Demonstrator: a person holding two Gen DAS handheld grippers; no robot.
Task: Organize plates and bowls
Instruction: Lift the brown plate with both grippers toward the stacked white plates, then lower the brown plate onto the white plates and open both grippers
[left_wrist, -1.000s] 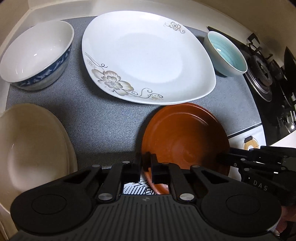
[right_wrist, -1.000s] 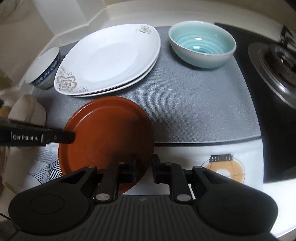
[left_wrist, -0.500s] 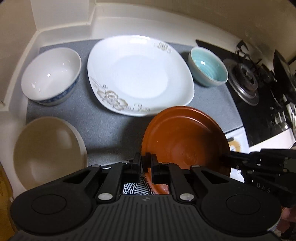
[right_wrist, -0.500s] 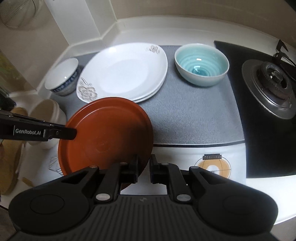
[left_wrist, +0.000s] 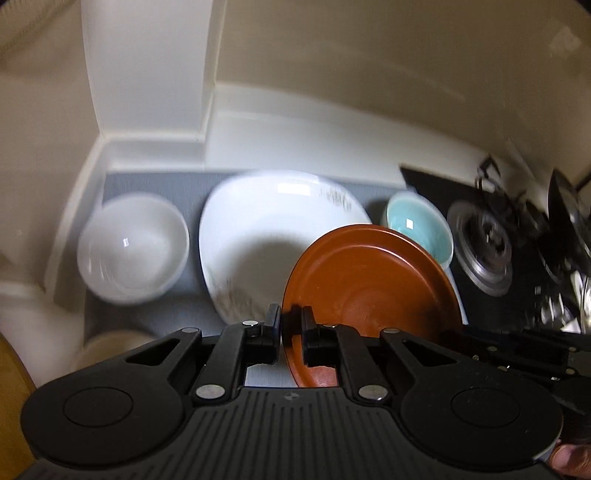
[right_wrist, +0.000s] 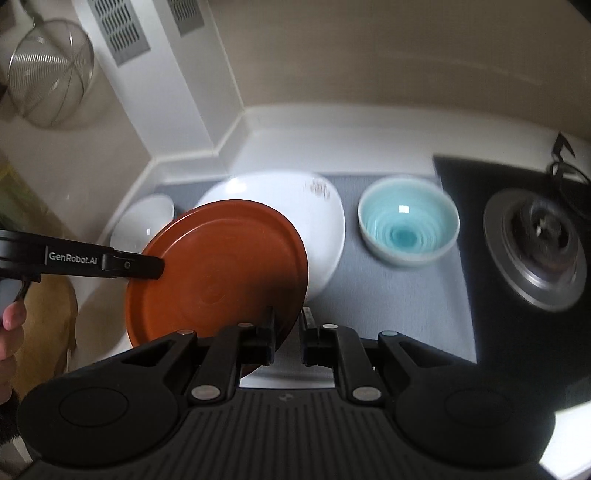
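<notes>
Left wrist view: round brown ceramic plate (left_wrist: 373, 291) rim clamped in left gripper (left_wrist: 291, 332) jaws; right gripper (right_wrist: 286, 338) jaws clamp opposite rim, plate above grey-matted surface (right_wrist: 399, 295).

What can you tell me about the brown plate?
The brown plate is round and reddish-brown, with a raised rim and faint rings in its shallow middle; it looks like glazed clay or plastic. It is tilted and held up in the air, resting on nothing, above the counter and in front of the white plate. The left tool is shut on one edge and the right tool on another. It is empty and looks clean.
</notes>
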